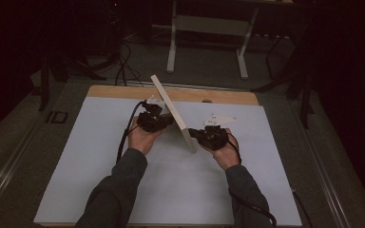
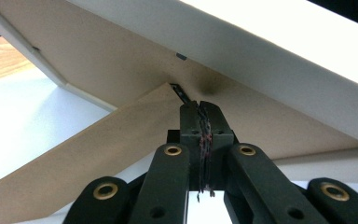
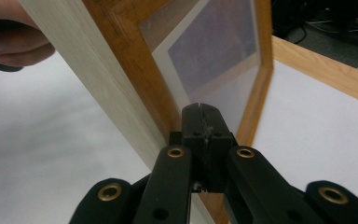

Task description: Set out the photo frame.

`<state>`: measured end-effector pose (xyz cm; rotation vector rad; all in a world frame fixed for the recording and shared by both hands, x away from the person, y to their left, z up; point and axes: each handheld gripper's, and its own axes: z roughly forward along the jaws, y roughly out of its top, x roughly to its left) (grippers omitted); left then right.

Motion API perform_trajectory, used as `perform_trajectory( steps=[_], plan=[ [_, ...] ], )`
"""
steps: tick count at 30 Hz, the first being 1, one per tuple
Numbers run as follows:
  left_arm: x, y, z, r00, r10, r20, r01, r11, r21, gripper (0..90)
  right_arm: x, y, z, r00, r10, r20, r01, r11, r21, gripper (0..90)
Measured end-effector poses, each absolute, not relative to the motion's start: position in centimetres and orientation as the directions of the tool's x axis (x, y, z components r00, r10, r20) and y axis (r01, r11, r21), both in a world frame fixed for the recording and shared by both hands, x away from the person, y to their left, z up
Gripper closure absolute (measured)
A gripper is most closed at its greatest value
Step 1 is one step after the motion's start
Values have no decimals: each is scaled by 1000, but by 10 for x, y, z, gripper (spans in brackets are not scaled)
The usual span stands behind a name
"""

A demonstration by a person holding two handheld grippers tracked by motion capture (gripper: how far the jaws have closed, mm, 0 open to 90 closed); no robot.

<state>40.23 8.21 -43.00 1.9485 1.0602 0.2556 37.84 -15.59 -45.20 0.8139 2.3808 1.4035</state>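
Tilting picture frame (image 1: 172, 110), glazed picture blurred, unreadable

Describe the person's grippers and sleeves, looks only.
Both grippers, left gripper and right gripper, are black with brass-coloured rivets on the jaw links. Each carries a white tag on top and trails a black cable. The sleeves are dark grey.

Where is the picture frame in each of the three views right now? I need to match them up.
High view: the picture frame stands on edge at table centre, between the left gripper and right gripper.
Left gripper view: its brown backing board spans the top, with the fold-out stand leg slanting to lower left.
Right gripper view: its wooden front and glass rise above the shut jaws.
Shared landmark: the white table mat.
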Motion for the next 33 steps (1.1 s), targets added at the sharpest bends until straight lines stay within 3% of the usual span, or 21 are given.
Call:
perform_trajectory(
  steps=[11, 25, 33],
  plan=[
    [403, 82, -433, 621, 755, -209, 585, -269, 765, 900, 371, -143, -452, -843, 535, 54, 315, 410, 856, 899],
    [402, 94, -439, 664, 686, -297, 585, -229, 778, 900, 363, -138, -450, -867, 496, 54, 296, 424, 856, 899],
    [401, 98, -441, 685, 664, -301, 577, -241, 781, 900, 360, -133, -451, -879, 473, 56, 287, 431, 855, 899]
  ],
)
